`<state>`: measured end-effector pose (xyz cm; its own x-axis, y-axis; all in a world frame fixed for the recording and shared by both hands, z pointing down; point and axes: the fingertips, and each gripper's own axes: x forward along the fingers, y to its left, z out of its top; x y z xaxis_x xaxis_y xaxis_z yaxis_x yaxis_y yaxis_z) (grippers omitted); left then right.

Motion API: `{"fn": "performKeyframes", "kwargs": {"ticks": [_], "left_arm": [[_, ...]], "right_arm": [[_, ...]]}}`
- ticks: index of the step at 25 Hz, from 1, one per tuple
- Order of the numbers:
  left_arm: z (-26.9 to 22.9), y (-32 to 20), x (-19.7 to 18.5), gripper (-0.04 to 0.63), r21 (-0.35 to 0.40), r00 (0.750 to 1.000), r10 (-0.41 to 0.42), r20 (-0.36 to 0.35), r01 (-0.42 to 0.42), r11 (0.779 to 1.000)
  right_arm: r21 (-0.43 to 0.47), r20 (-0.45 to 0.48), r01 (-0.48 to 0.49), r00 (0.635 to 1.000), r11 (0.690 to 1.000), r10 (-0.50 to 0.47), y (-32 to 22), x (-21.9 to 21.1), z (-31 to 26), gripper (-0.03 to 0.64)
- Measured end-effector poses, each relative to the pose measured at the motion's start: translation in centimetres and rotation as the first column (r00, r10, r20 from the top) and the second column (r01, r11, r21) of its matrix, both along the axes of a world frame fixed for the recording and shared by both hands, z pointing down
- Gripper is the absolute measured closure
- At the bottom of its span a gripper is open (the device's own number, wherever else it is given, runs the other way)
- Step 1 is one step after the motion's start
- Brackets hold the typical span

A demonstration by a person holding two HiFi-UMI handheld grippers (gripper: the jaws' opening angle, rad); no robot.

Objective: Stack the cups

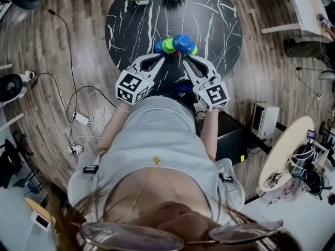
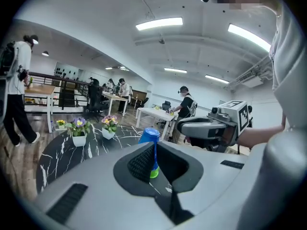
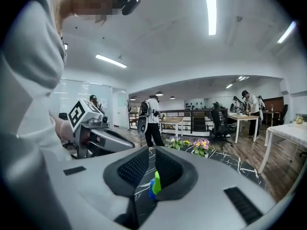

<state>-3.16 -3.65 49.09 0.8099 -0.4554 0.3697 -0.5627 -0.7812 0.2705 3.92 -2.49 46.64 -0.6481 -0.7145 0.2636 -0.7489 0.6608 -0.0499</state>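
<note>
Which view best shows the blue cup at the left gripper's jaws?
The left gripper view: the blue cup rises above the left gripper, whose shut jaws pinch its wall. The head view shows only blue tops in a cluster; the right gripper view, just a blue sliver by a green cup.

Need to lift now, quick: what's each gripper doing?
Left gripper: closed; blue cup at its tips, grip cannot be told.
Right gripper: nearly closed, green cup between; grip cannot be told.

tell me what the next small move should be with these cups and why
Probably squeeze the right gripper shut on the green cup: its edge stands between the jaws, but a gap shows beside it. The left gripper looks shut on the wall of the blue cup, so then both cups are held for stacking.
</note>
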Motion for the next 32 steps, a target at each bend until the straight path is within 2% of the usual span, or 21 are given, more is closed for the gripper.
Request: {"fn": "performKeyframes", "kwargs": {"ticks": [8, 16, 20, 23, 25, 32], "left_arm": [[-4.0, -0.4, 1.5, 0.558, 0.081, 0.998, 0.026, -0.049, -0.022, 0.996], [-7.8, -1.1, 2.2, 0.558, 0.143, 0.990, 0.041, -0.134, -0.021, 0.990], [-9.8, -1.3, 2.5, 0.558, 0.185, 0.986, 0.047, -0.161, -0.016, 0.983], [-11.3, -1.2, 2.6, 0.558, 0.211, 0.983, 0.056, -0.177, -0.018, 0.977], [-11.9, -1.1, 2.8, 0.558, 0.222, 0.980, 0.063, -0.190, -0.020, 0.975], [-12.2, -0.9, 3.5, 0.558, 0.252, 0.981, 0.091, -0.174, -0.045, 0.967]], "right_arm": [[0.076, 0.008, 0.011, 1.000, 0.997, -0.012, -0.7, -0.7, -2.8, 0.583], [0.159, 0.072, -0.009, 0.997, 0.987, -0.002, -1.3, -0.7, -6.4, 0.589], [0.149, 0.047, -0.018, 0.999, 0.989, 0.011, -1.3, -0.4, -6.8, 0.592], [0.211, 0.087, -0.009, 0.996, 0.977, -0.010, -1.1, -0.9, -8.6, 0.595], [0.211, 0.097, -0.014, 0.995, 0.977, -0.006, -1.0, -1.0, -9.0, 0.597], [0.213, 0.112, -0.013, 0.994, 0.977, -0.011, -0.8, -1.2, -9.5, 0.598]]}}
